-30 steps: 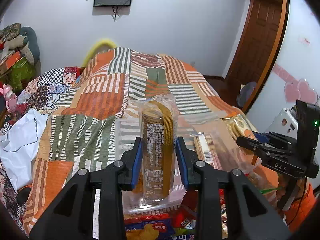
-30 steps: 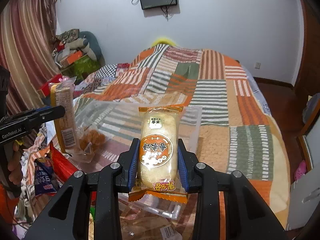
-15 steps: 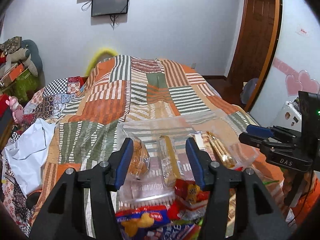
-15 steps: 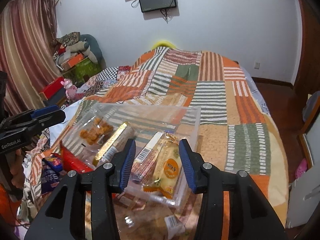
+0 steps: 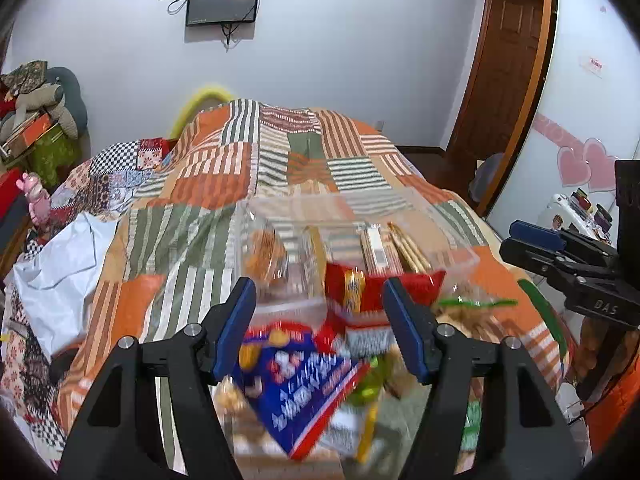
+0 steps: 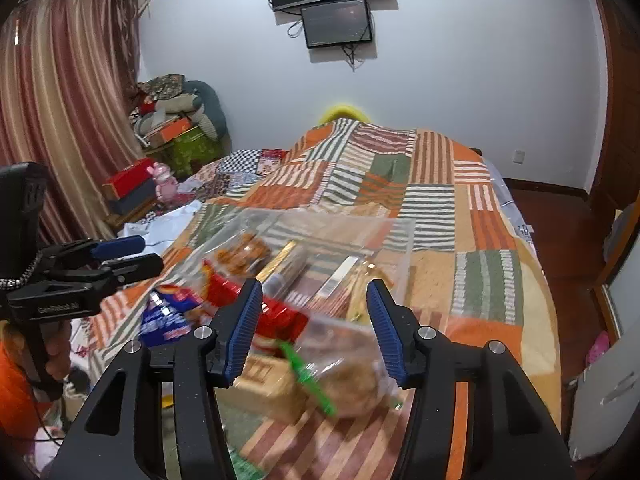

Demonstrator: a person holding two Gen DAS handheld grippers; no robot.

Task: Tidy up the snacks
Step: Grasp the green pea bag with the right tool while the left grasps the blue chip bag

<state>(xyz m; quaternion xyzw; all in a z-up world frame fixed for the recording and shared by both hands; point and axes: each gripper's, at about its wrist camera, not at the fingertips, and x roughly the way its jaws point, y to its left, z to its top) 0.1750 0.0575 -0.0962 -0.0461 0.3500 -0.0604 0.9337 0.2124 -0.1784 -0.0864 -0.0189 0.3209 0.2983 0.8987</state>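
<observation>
Left gripper (image 5: 320, 320) gapes above snack pile (image 5: 312, 372); right gripper (image 6: 314, 326) likewise, empty.

I am in a home bedroom: a bed (image 6: 440, 216) under a striped patchwork quilt (image 5: 224, 184) fills the middle, running to the far white wall where two screens (image 6: 332, 4) hang. Far left, long curtains (image 6: 60, 120) drop beside a heap of cushions and boxes (image 6: 176, 116). A wooden door (image 5: 508, 68) stands on the right.
</observation>
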